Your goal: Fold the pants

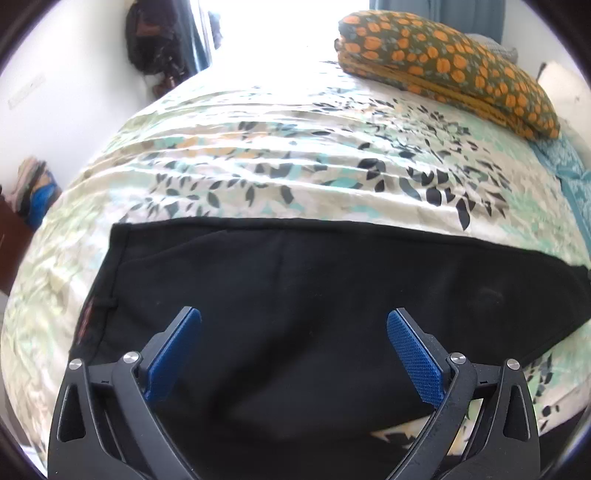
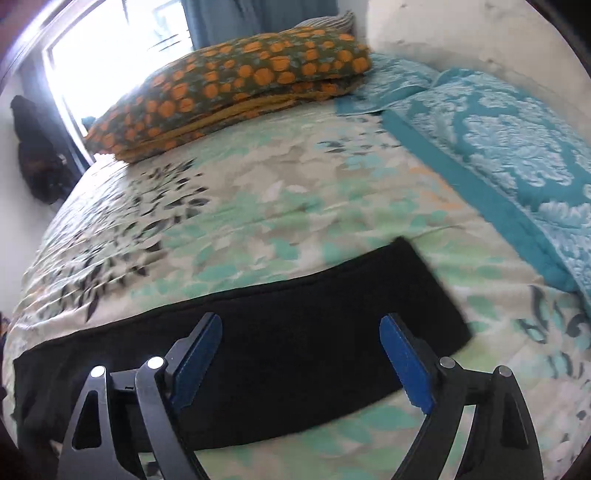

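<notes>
A bedroom in a home. A wide bed (image 2: 295, 206) takes up nearly the whole view, spread with a leaf-print cover, a teal patterned quilt (image 2: 517, 155) along one side and an orange-spotted pillow (image 2: 236, 88) at the far edge. Bright daylight comes through a window (image 2: 107, 66) with blue curtains (image 2: 258, 18); dark bags (image 1: 155, 40) hang on the white wall.

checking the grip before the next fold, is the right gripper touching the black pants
Apart: the right wrist view shows the right gripper open, nothing between its pads, above the black pants.

Orange-patterned pillow (image 2: 229, 88) lies on the leaf-print bedspread (image 2: 280, 199); teal quilt (image 2: 517, 155) beside.
</notes>
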A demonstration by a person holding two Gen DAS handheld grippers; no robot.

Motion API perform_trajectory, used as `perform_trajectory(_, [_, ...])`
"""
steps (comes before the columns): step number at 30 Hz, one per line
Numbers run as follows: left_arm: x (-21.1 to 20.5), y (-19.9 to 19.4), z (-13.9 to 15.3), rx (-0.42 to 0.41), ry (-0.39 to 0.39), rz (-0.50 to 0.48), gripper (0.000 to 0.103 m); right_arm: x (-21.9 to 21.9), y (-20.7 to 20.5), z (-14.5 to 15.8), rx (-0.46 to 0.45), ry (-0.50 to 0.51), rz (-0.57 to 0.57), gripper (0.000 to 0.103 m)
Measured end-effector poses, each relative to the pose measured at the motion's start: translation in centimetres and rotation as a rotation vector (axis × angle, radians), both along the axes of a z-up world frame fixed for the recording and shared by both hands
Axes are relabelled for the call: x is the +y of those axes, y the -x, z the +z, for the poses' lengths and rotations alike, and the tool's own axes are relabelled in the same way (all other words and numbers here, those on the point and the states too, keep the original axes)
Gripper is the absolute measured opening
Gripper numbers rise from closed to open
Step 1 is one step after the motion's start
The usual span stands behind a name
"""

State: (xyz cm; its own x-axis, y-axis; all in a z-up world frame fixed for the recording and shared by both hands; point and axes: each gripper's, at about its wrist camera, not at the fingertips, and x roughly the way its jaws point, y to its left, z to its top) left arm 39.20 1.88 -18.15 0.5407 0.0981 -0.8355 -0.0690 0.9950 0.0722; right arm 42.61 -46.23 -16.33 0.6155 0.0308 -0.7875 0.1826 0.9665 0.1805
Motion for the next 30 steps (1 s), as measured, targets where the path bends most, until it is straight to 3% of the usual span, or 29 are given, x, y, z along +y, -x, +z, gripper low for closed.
perform_trajectory(4, [-3.0,-1.5,-6.5,0.119,-0.272,-0.075,0.102,9.4,-1.6,-4.1,0.068,0.099,0.214,0.087])
perform_trajectory(6, [-2.2,-0.1,-6.1,0.048,-0.276,-0.105,0.102,11.0,-1.6,-7.8,0.208,0.162,0.283,0.087])
perform_trajectory(7, [-1.7,0.2,-5.7,0.078,-0.281,-0.122,0.102,10.9,-1.0,-7.6,0.161,0.183,0.301,0.087])
perform_trajectory(8, [-0.8,0.2,-5.0,0.106,-0.259,-0.130,0.102,10.6,-0.7,-6.9,0.139,0.194,0.299,0.087])
perform_trajectory(10, [1.9,-0.2,-2.9,0.073,-0.176,-0.095,0.102,8.1,-0.4,-5.7,0.095,0.153,0.257,0.087])
perform_trajectory(12, [4.8,-1.3,-1.9,0.048,-0.151,-0.019,0.102,4.4,-1.4,-5.0,0.089,0.140,0.169,0.087])
perform_trajectory(15, [9.6,-3.9,-3.4,0.052,-0.206,0.098,0.102,-2.3,-3.7,-6.5,0.173,0.133,0.017,0.087])
perform_trajectory(17, [12.8,-5.1,-5.7,0.086,-0.249,0.189,0.103,-6.7,-4.7,-6.5,0.170,0.126,-0.068,0.086])
perform_trajectory(19, [15.8,-4.8,-6.6,0.052,-0.075,0.217,0.103,-10.5,-5.2,-6.6,0.177,0.151,-0.182,0.085])
perform_trajectory(20, [16.5,-4.7,-6.7,0.048,-0.027,0.231,0.103,-12.4,-5.2,-6.8,0.181,0.132,-0.232,0.086])
perform_trajectory(21, [16.4,-4.7,-6.7,0.045,-0.032,0.227,0.103,-13.9,-5.1,-6.9,0.166,0.079,-0.251,0.085])
perform_trajectory(22, [15.9,-4.7,-6.7,0.044,-0.059,0.217,0.103,-14.6,-5.1,-6.7,0.155,0.041,-0.254,0.085])
perform_trajectory(24, [15.4,-4.8,-6.8,0.039,-0.093,0.207,0.103,-13.9,-5.4,-6.4,0.173,0.090,-0.236,0.085])
perform_trajectory(27, [15.8,-4.4,-5.8,0.070,-0.058,0.233,0.102,-11.6,-4.4,-5.1,0.191,0.205,-0.216,0.085])
perform_trajectory(30, [15.6,-1.9,-3.7,0.071,-0.016,0.245,0.101,-8.2,-0.1,-2.3,0.101,0.203,-0.147,0.085])
